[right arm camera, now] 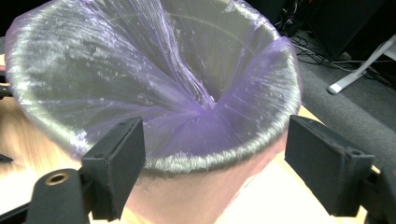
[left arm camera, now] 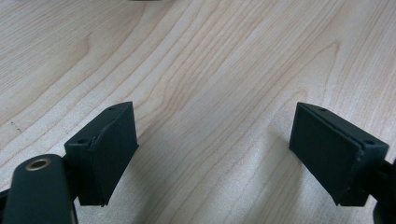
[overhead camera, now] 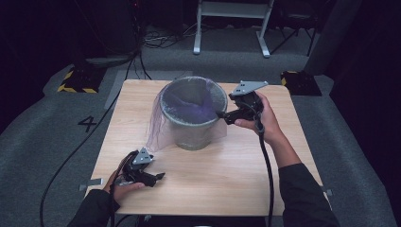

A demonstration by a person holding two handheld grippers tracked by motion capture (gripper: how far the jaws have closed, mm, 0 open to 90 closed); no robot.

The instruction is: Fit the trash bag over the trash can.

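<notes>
My left gripper sits low over the near left part of the table, held in my left hand close to the front edge. Its jaws stand wide apart and hold nothing; in the left gripper view there is bare wood grain between them.

Farther in, at the middle of the table toward its far edge, stands the bin, upright, with a thin purple bag lining it. The bag is folded over the rim and hangs loose down the outside on the left, while inside it gathers into a twisted funnel toward the middle.

My right gripper is at the bin's right side, level with the rim, in my right hand. In the right gripper view its jaws are spread wide, one on each side of the near rim of the bin, gripping nothing; the bag lies just beyond them.
</notes>
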